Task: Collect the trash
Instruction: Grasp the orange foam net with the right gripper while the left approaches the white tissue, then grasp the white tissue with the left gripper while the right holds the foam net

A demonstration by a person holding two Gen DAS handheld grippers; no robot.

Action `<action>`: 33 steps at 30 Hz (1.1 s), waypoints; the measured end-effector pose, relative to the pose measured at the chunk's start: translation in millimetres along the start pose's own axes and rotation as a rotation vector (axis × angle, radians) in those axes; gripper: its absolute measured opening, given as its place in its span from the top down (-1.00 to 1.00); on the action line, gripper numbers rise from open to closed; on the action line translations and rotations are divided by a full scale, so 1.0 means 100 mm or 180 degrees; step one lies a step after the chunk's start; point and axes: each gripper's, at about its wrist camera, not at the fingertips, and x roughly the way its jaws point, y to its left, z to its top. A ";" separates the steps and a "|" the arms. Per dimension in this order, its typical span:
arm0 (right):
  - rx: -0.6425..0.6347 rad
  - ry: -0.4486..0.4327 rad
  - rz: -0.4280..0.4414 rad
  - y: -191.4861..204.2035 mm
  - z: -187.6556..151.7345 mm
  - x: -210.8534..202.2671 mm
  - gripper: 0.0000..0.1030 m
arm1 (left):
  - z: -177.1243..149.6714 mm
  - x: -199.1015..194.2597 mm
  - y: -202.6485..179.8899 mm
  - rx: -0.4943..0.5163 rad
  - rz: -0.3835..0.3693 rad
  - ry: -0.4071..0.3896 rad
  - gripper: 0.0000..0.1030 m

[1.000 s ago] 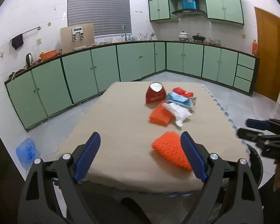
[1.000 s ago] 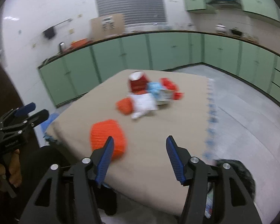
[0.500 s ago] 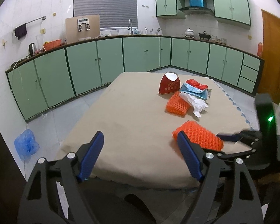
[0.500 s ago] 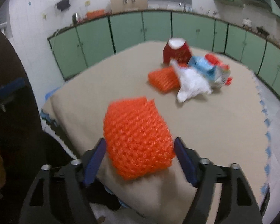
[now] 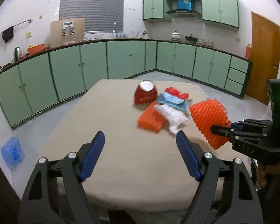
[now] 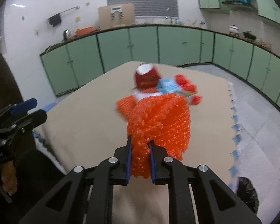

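A long run of pale green cabinet doors [image 5: 95, 69] under a dark counter edge lines the tiled kitchen walls, with a brown wooden door [image 5: 264, 56] at the far right. In the middle of the room stands the worktop [image 5: 102, 115], covered in a plain beige cloth with a matte, slightly fuzzy look. Toward its far side lies a heap of rubbish: a squat red paper cup [image 5: 145, 93] with a white inside, tipped on its side; a flat orange foam net [image 5: 151, 119] with a ribbed, woven texture; a crumpled white plastic bag [image 5: 174, 117] just against it; a light blue wrapper [image 5: 170, 99] and a red wrapper [image 5: 174, 91] behind. Nothing lies between the heap and the near edge of the worktop on the left side. A crumpled blue plastic bag [image 5: 12, 152] sits on the grey floor to the left, and a dark bag [image 6: 247, 194] shows at the floor beside the worktop's right corner. The right tongs [image 6: 140, 158] are closing, their blue pads already pinching the lower end of a second orange foam net sleeve [image 6: 158, 123], a knobbly, springy mesh that bulges above the pads and is lifted clear of the cloth, in front of the heap. The left tongs [image 5: 140, 155] hang spread wide over the near part of the worktop with nothing between their ridged blue pads.
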 end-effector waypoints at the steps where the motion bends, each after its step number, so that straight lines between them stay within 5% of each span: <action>1: 0.0011 -0.0015 -0.0023 -0.08 0.03 0.00 0.70 | 0.03 0.05 -0.06 0.0019 -0.0023 -0.0009 -0.49; 13: 0.0112 -0.0188 -0.0088 -0.69 0.25 0.26 0.70 | 0.30 1.12 -0.47 -0.0026 -0.0184 0.0216 -0.41; 22: 0.0228 -0.0211 -0.0050 -0.95 0.27 0.47 0.70 | 0.33 1.78 -0.58 -0.0009 -0.0051 0.0453 -0.33; 24: 0.0248 -0.0198 -0.0043 -0.97 0.27 0.50 0.70 | 0.35 1.88 -0.60 -0.0009 -0.0064 0.0514 -0.06; 26: 0.0262 -0.0197 -0.0039 -0.99 0.26 0.49 0.70 | 0.35 1.92 -0.62 -0.0017 -0.0121 0.0597 0.75; 27: 0.0262 -0.0196 -0.0037 -1.00 0.27 0.48 0.70 | 0.33 1.94 -0.63 -0.0016 -0.0149 0.0631 0.92; 33: 0.0248 -0.0243 -0.0066 -0.98 0.29 0.31 0.70 | 0.39 1.64 -0.62 -0.0077 -0.0217 0.0449 0.97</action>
